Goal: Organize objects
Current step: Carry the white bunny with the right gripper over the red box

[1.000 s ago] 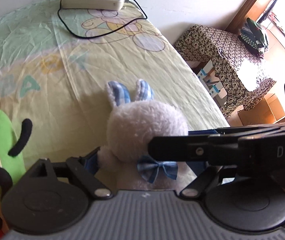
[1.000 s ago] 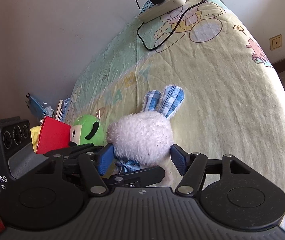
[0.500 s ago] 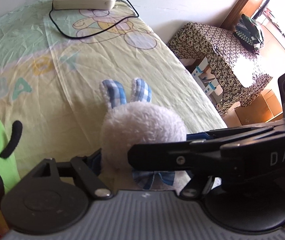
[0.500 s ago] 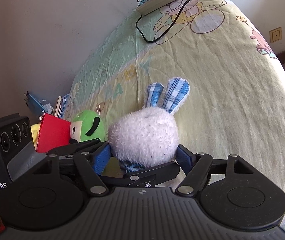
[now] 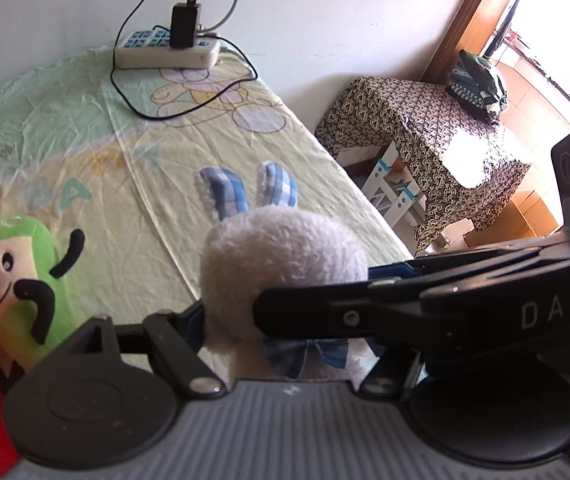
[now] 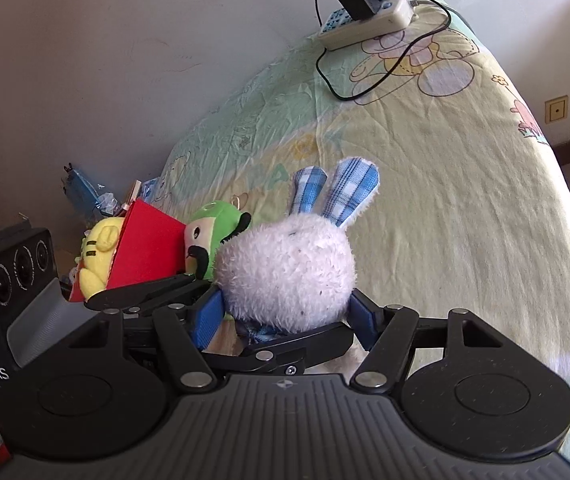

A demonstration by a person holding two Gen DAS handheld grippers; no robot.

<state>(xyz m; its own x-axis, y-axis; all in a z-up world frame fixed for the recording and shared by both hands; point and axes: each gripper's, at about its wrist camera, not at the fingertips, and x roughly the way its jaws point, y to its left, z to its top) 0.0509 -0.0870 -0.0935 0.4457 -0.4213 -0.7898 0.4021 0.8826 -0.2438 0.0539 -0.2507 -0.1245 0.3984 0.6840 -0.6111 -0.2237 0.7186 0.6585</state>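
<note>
fluffy white plush rabbit with blue checked ears and a blue bow (image 6: 285, 268) sits between both tools at the near end of the bed with the pale yellow-green cartoon sheet (image 6: 465, 184). right gripper (image 6: 285, 316) has its blue pads pressed into the toy's flanks, pinching it low on the body. left gripper (image 5: 281, 320) reaches in crosswise; one blue pad touches the fur, the other side is hidden behind the right tool, so cannot tell whether it clamps. soft body likely needs the wide, low hold so it does not squash out. green plush figure with black moustache (image 6: 209, 240), red card (image 6: 145, 248) and yellow plush (image 6: 99, 256) crowd the wall side, probably the gathering spot. white power strip with black charger (image 5: 169, 46) lies far off.
</note>
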